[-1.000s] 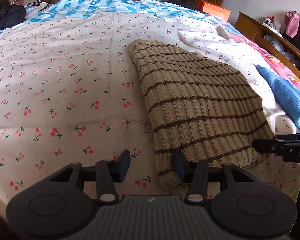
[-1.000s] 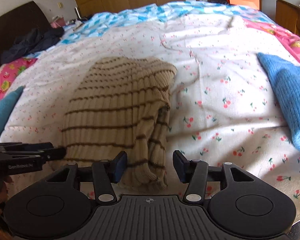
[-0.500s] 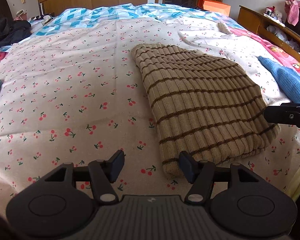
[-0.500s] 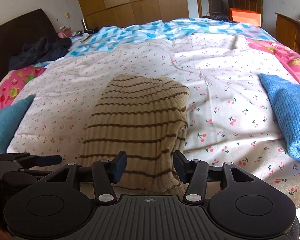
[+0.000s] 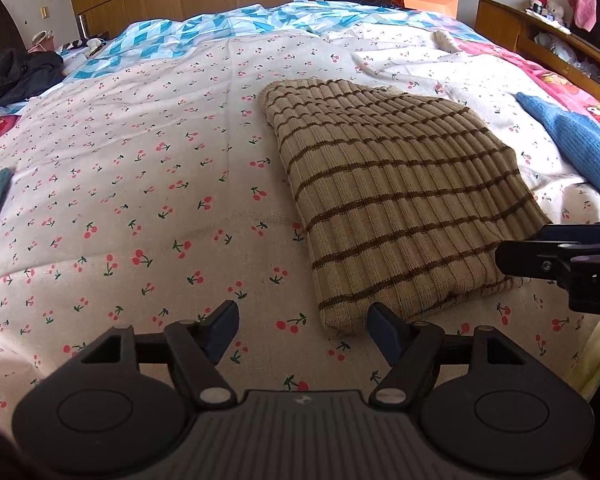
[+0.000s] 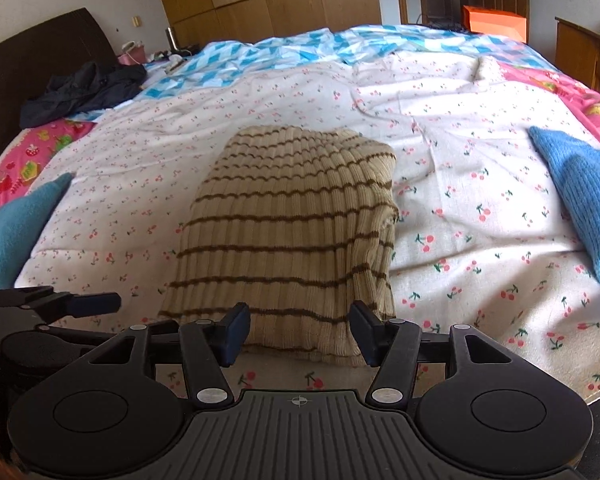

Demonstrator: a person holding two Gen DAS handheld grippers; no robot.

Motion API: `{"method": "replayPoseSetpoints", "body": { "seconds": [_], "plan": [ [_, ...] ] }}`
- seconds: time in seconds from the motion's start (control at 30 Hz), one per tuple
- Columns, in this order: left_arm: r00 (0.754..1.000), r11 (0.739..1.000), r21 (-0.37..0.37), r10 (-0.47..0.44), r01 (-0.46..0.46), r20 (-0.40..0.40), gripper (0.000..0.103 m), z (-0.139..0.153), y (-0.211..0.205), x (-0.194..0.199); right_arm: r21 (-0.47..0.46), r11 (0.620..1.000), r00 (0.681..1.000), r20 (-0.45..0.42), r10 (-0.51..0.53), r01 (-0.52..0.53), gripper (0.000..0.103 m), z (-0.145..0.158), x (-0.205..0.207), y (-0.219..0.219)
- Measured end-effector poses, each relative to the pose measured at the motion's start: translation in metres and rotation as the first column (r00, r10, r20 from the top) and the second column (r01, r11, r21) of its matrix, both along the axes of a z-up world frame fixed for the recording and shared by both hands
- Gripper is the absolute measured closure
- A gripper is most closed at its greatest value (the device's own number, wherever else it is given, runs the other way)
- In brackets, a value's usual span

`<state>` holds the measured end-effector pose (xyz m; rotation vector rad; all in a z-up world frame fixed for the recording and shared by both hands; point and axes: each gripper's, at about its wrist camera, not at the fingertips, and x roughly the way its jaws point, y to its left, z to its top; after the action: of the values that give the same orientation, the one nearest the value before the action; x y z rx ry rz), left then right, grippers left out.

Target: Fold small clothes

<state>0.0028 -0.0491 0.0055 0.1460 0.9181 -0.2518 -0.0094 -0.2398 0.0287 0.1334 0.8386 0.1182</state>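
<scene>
A tan striped sweater [image 6: 288, 232] lies folded into a thick rectangle on the cherry-print bedspread [image 5: 120, 200], and over the past second both grippers have pulled back from it toward the near bed edge, so this garment looks finished. The left gripper [image 5: 302, 330] hangs just off the sweater's near left corner and the right gripper [image 6: 300, 330] before its near edge, each with jaws spread wide and holding nothing. Open bedspread stretches to the left of the sweater, a blue knit [image 6: 580, 200] lies well apart on the right, and the near bed edge sits close beneath both grippers.
</scene>
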Motion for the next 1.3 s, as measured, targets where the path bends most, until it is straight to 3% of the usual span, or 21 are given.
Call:
{"method": "replayPoseSetpoints", "body": {
  "seconds": [0.17,0.4,0.73,0.97,1.17,1.3],
  "plan": [
    [1.0,1.0,0.011,0.001,-0.001,-0.005,0.027,-0.001,-0.001,-0.002,-0.016,0.999,0.998,-0.05,-0.036,0.035,0.048,-0.017,0.003,-0.005],
    [1.0,1.0,0.005,0.021,-0.021,-0.021,0.026,-0.001,0.002,0.001,0.019,0.997,0.996,-0.06,-0.07,0.071,0.048,-0.016,0.0,-0.013],
    [0.999,0.999,0.012,0.036,-0.036,-0.021,0.026,0.001,0.002,0.0,0.016,1.0,0.999,0.048,0.0,-0.001,0.045,0.013,-0.022,0.011],
    [0.998,0.999,0.007,0.051,-0.051,-0.022,0.026,0.002,0.005,0.001,-0.042,0.999,0.993,0.116,0.034,-0.03,0.042,0.025,-0.03,0.023],
    [0.999,0.999,0.014,0.049,-0.048,-0.02,0.026,0.003,0.005,-0.001,0.001,1.0,1.0,0.008,0.01,-0.01,0.042,0.003,-0.016,0.02],
    [0.998,0.999,0.007,0.054,-0.054,-0.034,0.026,0.001,0.005,0.0,-0.008,1.0,1.0,-0.013,-0.004,0.004,0.042,-0.008,-0.017,0.02]
  ]
}}
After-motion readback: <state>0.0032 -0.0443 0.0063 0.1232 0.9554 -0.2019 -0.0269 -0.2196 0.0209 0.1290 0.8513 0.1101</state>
